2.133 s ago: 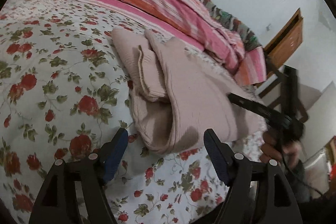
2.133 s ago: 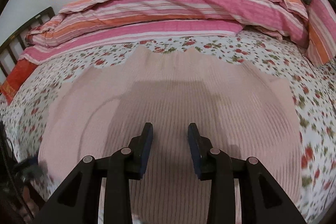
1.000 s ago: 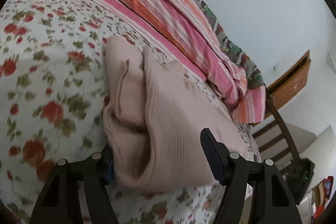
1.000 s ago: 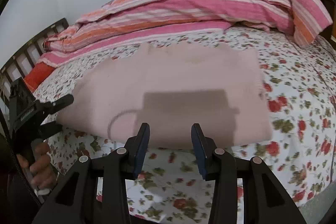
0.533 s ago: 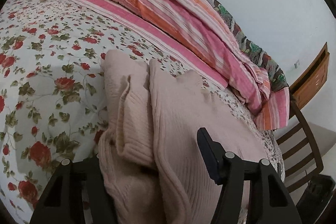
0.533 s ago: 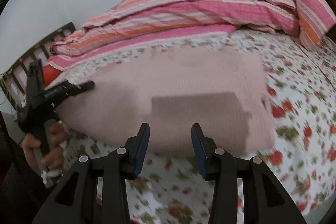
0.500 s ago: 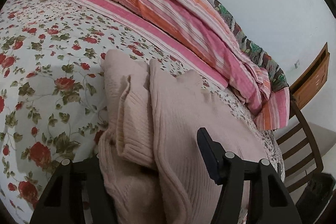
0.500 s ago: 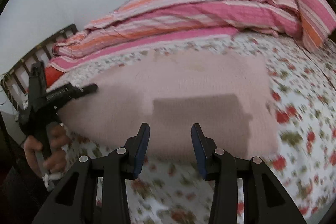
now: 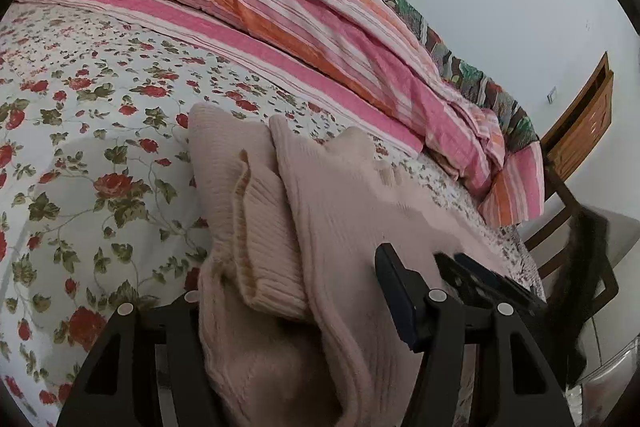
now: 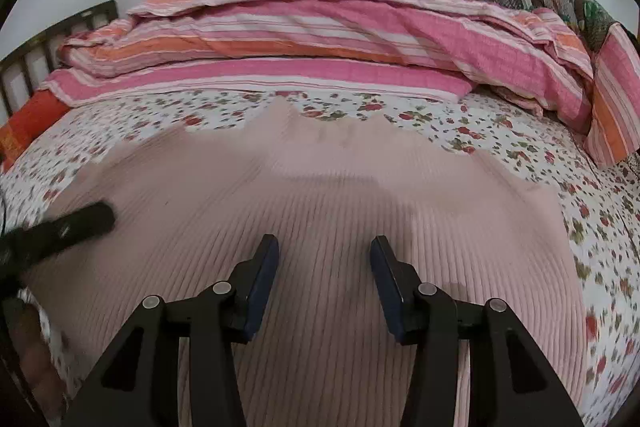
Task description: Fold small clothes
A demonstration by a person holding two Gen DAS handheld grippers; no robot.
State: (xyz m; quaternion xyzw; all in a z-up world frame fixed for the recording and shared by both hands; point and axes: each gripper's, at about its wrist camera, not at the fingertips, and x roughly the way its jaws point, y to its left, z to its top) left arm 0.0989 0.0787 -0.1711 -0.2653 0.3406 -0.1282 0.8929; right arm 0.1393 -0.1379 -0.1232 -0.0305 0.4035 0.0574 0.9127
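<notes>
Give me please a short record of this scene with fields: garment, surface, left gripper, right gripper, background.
garment: pink ribbed sweater, folded, layers showing at its left end
surface: bed with floral sheet
left gripper: open, jaws around the folded edge of the sweater
right gripper: open, low over the sweater, holding nothing
background: striped quilt bunched along the far side, wooden chair

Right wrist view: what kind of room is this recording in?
Most likely a bedroom: a bed with a floral sheet, a striped pink and orange quilt bunched along the wall, and a dark slatted bed frame.
</notes>
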